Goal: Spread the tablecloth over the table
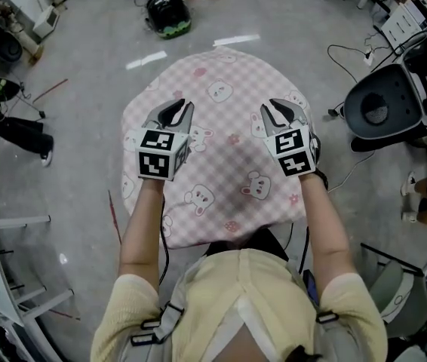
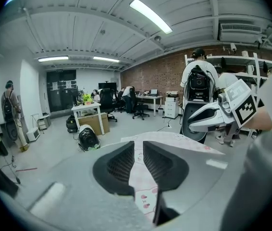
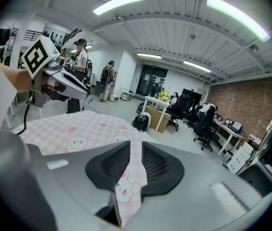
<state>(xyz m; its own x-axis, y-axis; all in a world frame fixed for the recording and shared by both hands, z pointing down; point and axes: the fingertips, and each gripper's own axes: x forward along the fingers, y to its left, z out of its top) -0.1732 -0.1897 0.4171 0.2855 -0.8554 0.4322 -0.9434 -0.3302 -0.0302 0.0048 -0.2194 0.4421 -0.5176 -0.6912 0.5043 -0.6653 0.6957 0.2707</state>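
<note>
The left tongs [image 1: 177, 111] and the right tongs [image 1: 280, 111] are each closed on a fold of the pink checked tablecloth [image 1: 228, 89], which runs up between both pairs of jaws. The two stand level with each other, well apart, and the cloth billows wide between and beyond them; what lies under it cannot be seen. Its far edge curves over bare grey floor [image 1: 93, 89], open ahead and to the left. On the right a black office chair [image 1: 383, 108] stands near the cloth's edge. Around are desks, a brick wall [image 2: 155, 73] and strip lights.
</note>
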